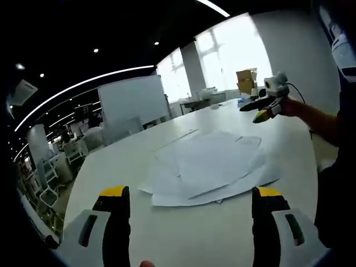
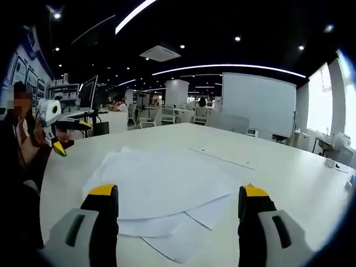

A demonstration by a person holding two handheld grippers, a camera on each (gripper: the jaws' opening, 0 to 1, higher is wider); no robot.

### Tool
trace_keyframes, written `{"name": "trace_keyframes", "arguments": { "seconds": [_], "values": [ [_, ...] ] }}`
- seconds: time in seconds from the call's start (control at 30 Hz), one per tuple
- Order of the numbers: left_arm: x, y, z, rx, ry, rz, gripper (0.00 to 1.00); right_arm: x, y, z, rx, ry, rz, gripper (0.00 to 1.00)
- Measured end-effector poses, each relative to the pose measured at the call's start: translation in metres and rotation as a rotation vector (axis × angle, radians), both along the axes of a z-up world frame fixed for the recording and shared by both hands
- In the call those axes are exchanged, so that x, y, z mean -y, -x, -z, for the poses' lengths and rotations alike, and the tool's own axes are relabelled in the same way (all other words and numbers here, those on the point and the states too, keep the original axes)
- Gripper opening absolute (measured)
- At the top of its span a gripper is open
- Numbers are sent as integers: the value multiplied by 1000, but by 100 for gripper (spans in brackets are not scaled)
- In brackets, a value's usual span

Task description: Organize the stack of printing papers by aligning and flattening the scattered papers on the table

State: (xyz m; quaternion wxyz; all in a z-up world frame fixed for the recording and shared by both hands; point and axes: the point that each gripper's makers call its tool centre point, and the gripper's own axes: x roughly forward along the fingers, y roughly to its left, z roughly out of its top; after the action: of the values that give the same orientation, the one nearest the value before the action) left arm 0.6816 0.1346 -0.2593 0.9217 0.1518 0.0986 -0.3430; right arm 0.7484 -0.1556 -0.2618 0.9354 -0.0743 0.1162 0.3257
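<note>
Scattered papers (image 1: 208, 167) lie in a loose, fanned pile on the white bench (image 1: 111, 167), sheets overlapping at differing angles with corners jutting out on the near and right sides; in the right gripper view the same papers (image 2: 161, 189) spread from the middle of the bench (image 2: 278, 167) toward the near edge, one lower sheet poking out nearest the camera; a long, thin strip (image 2: 221, 157) lies flat on the bench just beyond the pile. Left claw (image 1: 191, 208): jaws wide apart, yellow-tipped, holding nothing, poised above the near edge of the bench short of the pile; the same claw appears at the far left of the right gripper view (image 2: 58, 149), held by a hand above the bench edge, where its opening cannot be judged. Right claw (image 2: 176, 203): jaws wide apart, empty, framing the near part of the pile; seen from the left gripper view (image 1: 261, 114) it is held in a hand (image 1: 290, 107) at the far right, above the bench and apart from the papers. Background: a large whiteboard (image 1: 133, 100) beyond the bench, bright windows (image 1: 233, 53) at the far right, a cardboard box (image 1: 246, 80) on a distant surface, office chairs (image 1: 47, 172) at the left.
</note>
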Motion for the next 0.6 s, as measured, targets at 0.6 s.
{"name": "trace_keyframes", "arguments": {
  "seconds": [0.6],
  "values": [
    [2,1,-4,11,0,5,93,-6,-18,11,-14,-16,3,83]
  ]
}}
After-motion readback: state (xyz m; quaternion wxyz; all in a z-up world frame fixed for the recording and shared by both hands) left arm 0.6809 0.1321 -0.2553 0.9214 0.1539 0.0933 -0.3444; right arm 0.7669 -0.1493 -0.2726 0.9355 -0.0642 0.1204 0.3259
